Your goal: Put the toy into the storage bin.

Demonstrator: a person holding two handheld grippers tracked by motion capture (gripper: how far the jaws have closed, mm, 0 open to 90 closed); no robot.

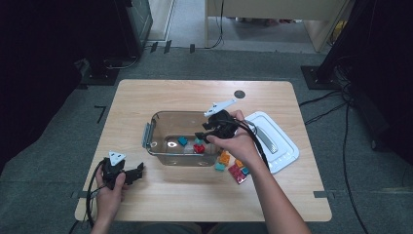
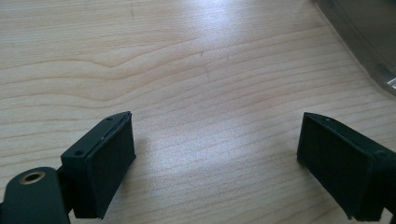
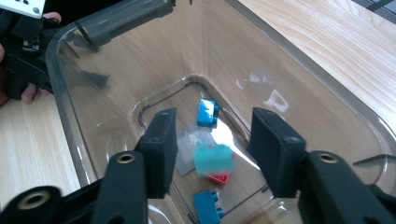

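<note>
A clear plastic container (image 1: pixel 160 122) stands in the middle of the wooden table. My right gripper (image 1: pixel 203 132) hangs over its right part, pointing down into it. In the right gripper view the right gripper (image 3: pixel 212 126) is open, and a blurred teal brick (image 3: pixel 213 158) shows between the jaws with a gap on each side. Under it on the container floor lie a red brick (image 3: pixel 218 177) and two blue bricks (image 3: pixel 207 112). My left gripper (image 1: pixel 139 170) rests open on the table at the front left, and in its own view nothing lies between the jaws of the left gripper (image 2: pixel 215 135).
Several loose bricks (image 1: pixel 234 165) in orange, red and teal lie on the table just right of the container. A white lid (image 1: pixel 277 141) lies farther right. A dark round spot (image 1: pixel 238 94) marks the table behind. The container's grey latch (image 1: pixel 147 134) faces left.
</note>
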